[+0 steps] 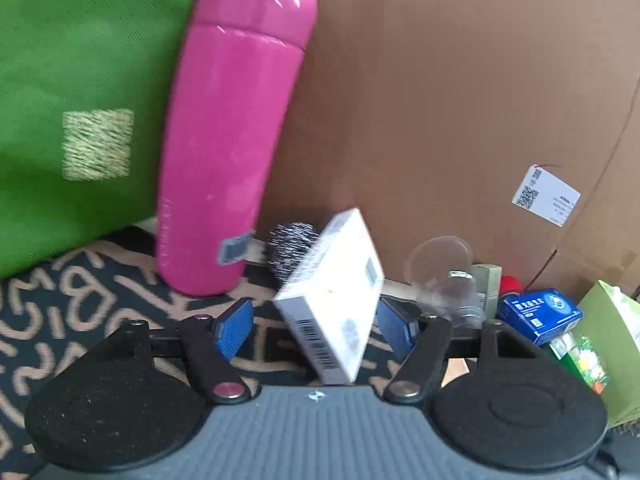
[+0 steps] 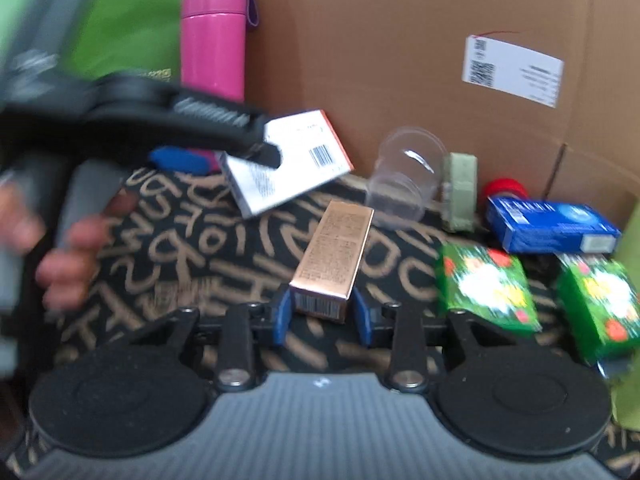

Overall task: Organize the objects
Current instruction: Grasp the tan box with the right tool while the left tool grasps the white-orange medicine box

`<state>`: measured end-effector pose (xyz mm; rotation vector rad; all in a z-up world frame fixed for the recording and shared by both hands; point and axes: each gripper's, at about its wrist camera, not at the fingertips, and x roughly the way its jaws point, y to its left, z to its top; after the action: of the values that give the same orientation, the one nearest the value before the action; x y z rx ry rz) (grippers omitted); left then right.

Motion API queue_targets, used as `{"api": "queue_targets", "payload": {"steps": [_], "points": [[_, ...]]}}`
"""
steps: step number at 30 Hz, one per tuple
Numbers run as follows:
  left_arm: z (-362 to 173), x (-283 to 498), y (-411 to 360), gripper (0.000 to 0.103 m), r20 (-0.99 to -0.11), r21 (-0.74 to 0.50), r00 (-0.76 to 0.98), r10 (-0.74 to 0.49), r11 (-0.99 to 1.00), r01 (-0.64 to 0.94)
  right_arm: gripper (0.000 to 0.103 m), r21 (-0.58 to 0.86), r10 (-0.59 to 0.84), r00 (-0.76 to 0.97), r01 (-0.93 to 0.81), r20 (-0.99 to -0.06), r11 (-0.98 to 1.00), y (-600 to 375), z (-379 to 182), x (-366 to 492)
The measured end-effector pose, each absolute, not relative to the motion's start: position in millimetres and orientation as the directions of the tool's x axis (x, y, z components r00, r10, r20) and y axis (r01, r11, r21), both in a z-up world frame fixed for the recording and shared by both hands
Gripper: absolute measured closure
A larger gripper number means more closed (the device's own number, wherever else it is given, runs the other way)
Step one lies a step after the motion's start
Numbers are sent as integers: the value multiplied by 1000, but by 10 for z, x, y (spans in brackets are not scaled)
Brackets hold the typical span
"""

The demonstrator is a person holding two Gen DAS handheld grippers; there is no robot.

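Brown cardboard wall point(image 2: 400, 40) behind, white shipping label point(image 2: 514, 70) stuck on it; green fabric point(image 1: 80, 60) at left; black-and-tan patterned mat point(image 2: 200, 248) underfoot.

Two green floral boxes point(image 2: 486, 288) sit at four o'clock. One each of the rest: pink flask point(image 2: 214, 36) at eleven o'clock, white box point(image 2: 288, 160) at center left, copper carton point(image 2: 334, 256) at center, clear cup point(image 2: 404, 176) and pale green box point(image 2: 462, 192) at two o'clock, blue box point(image 2: 552, 226) and red cap point(image 2: 505, 188) at three.
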<state>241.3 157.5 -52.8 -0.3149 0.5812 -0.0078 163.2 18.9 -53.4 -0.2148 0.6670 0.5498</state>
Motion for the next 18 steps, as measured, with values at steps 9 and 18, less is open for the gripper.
{"api": "queue_targets", "payload": {"steps": [9,18], "points": [[-526,1955,1256,85,-599,-380,728,-333,919,108,71,18,422,624,-547,-657,837,-604,-461,1035],[-586,1340,969,35,-647,-316,693,-318,939,136,70,-24,296,674,-422,-677,906,-1503,-302,407]]}}
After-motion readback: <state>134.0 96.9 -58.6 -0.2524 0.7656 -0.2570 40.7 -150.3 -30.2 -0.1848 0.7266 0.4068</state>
